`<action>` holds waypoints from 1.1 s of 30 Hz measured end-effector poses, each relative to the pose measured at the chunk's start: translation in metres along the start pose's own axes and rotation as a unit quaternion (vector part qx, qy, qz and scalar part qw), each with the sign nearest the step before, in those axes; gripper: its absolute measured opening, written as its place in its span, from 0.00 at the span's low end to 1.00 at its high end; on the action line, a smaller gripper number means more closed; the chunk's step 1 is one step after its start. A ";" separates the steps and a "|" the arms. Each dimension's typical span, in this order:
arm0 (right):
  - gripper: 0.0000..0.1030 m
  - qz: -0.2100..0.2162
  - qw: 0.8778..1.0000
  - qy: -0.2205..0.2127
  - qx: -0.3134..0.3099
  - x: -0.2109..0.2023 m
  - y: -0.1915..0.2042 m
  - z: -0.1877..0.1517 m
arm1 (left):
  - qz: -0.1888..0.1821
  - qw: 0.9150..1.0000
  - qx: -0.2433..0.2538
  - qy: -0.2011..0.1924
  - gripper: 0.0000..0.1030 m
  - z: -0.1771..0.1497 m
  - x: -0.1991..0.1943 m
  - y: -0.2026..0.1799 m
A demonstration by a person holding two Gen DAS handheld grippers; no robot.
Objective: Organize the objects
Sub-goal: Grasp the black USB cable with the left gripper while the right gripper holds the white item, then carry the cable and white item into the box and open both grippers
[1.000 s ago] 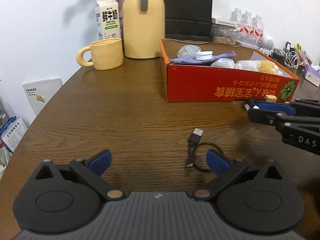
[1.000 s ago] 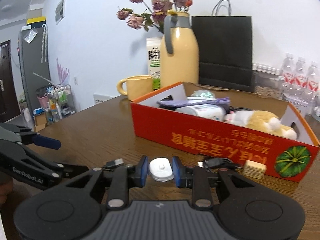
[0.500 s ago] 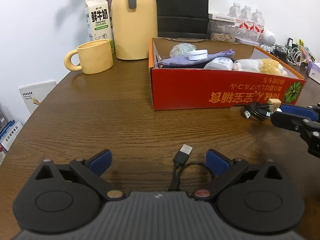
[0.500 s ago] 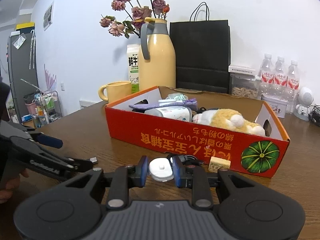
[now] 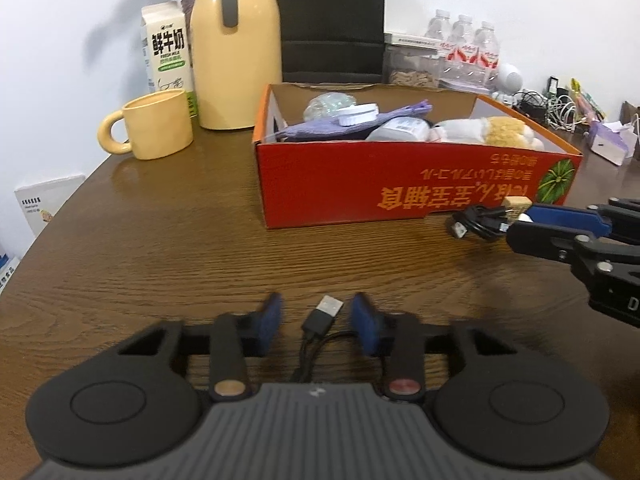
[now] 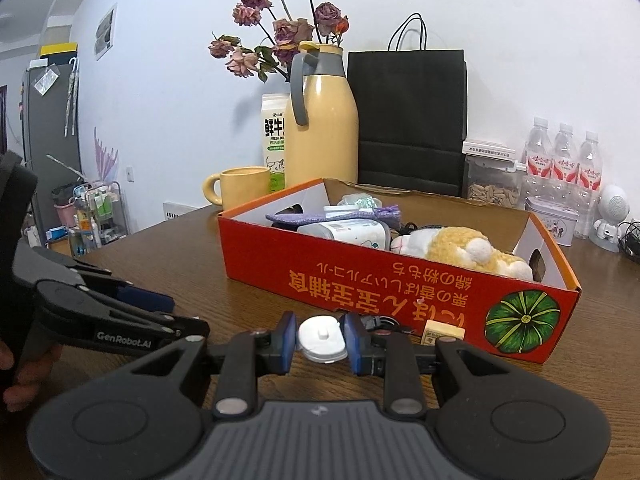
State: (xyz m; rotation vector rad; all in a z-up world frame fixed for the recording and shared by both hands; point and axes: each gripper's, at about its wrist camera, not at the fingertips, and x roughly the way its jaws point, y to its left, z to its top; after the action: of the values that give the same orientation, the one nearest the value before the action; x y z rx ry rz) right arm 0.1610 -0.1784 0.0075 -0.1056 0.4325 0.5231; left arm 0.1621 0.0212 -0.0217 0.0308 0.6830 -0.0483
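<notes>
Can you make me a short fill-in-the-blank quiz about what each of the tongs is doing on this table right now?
1. The right tongs are shut on a small ____ charger.
2. The black USB cable lies on the table between the pads of the ____ tongs.
3. The plush toy lies inside the ____ box.
4. The milk carton stands behind the yellow ____.

Missing words: white; left; red; mug

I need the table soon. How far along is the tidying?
Partway. The red box already holds a plush toy and other items. The right gripper holds a white puck; the left gripper brackets a USB cable. A coiled cable and small block remain out.
</notes>
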 end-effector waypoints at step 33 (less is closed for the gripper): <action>0.24 -0.042 0.997 -0.060 -0.007 -0.013 -0.014 0.032 | -0.027 0.989 0.002 -0.146 0.14 0.076 -0.042 -0.025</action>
State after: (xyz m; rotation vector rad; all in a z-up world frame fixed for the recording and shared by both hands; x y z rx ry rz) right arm 0.1695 -0.1902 0.0415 -0.1044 0.3061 0.4478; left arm 0.1763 -0.0059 0.0631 0.0076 0.3904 -0.1042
